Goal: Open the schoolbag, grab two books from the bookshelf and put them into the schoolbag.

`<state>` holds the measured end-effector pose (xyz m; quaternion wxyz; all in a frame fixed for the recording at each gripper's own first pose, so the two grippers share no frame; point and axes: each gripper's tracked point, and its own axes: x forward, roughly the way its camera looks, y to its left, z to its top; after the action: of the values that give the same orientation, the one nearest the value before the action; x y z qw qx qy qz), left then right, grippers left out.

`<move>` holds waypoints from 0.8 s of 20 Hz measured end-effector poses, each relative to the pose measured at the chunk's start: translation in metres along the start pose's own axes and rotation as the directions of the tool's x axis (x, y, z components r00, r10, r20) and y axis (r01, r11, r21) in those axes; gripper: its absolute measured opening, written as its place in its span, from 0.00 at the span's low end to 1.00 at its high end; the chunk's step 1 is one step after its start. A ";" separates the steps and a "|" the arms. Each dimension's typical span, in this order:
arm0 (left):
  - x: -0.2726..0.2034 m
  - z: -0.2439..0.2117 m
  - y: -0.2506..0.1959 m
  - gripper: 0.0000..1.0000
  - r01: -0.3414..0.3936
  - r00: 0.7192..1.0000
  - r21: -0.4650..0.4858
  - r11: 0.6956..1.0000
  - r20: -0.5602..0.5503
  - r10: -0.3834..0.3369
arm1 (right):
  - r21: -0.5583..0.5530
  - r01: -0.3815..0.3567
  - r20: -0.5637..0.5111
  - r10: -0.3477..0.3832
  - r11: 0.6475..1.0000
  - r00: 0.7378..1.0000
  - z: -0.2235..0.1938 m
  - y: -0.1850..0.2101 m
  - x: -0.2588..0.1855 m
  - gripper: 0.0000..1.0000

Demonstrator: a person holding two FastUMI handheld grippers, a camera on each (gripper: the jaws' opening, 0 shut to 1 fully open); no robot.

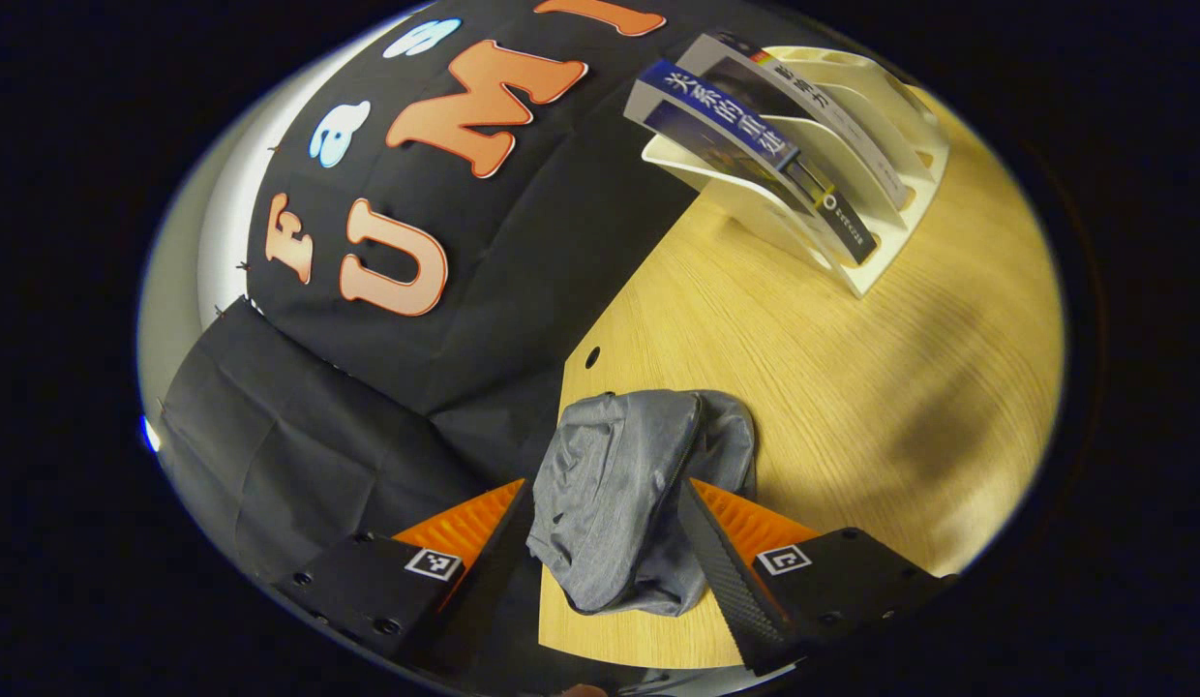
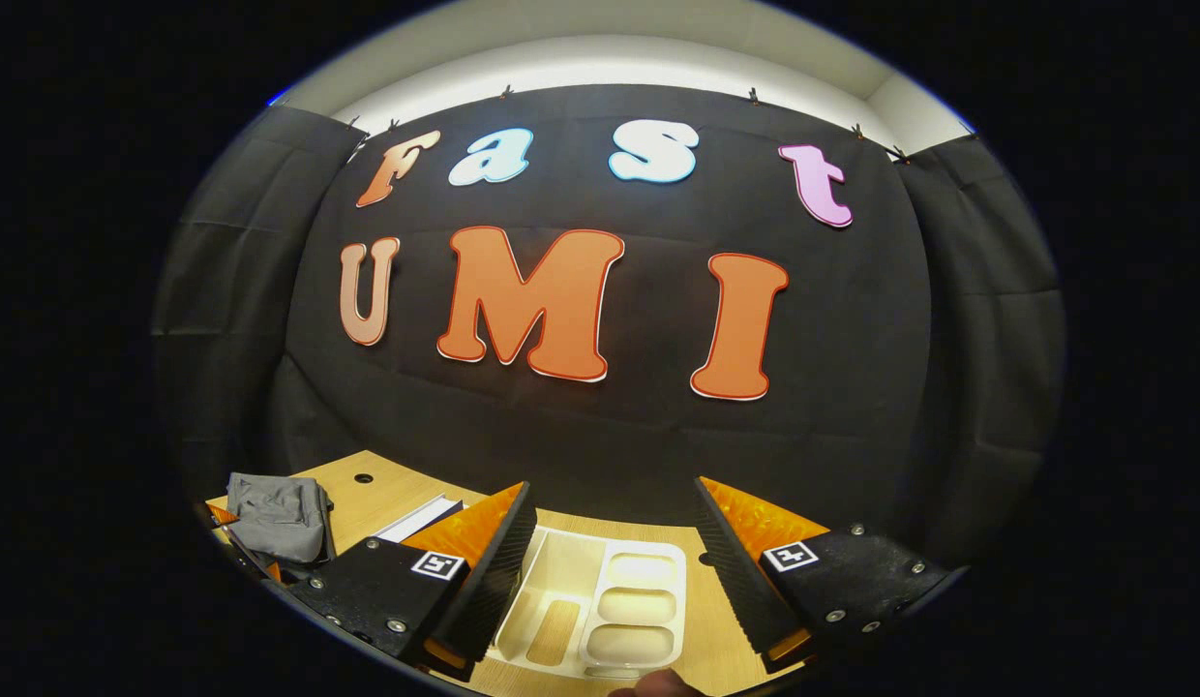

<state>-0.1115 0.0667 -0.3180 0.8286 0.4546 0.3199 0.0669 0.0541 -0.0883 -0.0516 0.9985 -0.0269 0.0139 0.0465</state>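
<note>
L gripper has its jaws spread wide w/ the grey schoolbag bunched between them; whether the fingers actually press the cloth can't be told. Bag is soft, wrinkled fabric w/ a zipper line, slumped at the table's edge near a round hole. Wood-grain table has open room between bag and bookshelf. Shelf is white, slotted, at far end of the table by the wall; two books lean in it, spines out.

R gripper is wide apart, holding nothing, hovering above the shelf's rounded slots. In the right gripper view, bag sits far left w/ a book beside the shelf.
</note>
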 end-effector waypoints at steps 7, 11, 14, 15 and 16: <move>0.029 -0.041 0.009 0.94 -0.054 0.990 0.039 0.998 -0.131 0.059 | -0.016 -0.003 0.012 0.004 1.000 1.000 0.003 -0.009 -0.006 0.96; 0.044 -0.043 0.018 0.82 -0.067 0.988 0.069 0.995 -0.137 0.076 | -0.063 0.029 0.028 -0.027 0.998 0.999 0.004 -0.020 -0.010 0.96; 0.055 -0.044 0.020 0.55 -0.063 0.986 0.056 0.996 -0.154 0.071 | -0.059 0.044 0.012 -0.043 0.997 0.999 -0.001 -0.023 -0.012 0.96; 0.057 -0.043 0.022 0.35 -0.066 0.985 0.046 0.997 -0.159 0.072 | -0.056 0.043 0.007 -0.042 0.998 0.999 -0.002 -0.022 -0.012 0.96; 0.056 -0.040 0.028 0.22 -0.072 0.985 0.036 0.997 -0.153 0.077 | -0.055 0.043 0.004 -0.043 0.998 0.999 -0.002 -0.021 -0.012 0.96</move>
<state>-0.0854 0.1338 -0.3370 0.7911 0.4723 0.3670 0.1279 0.0437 -0.1102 -0.0525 0.9981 -0.0545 0.0104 0.0254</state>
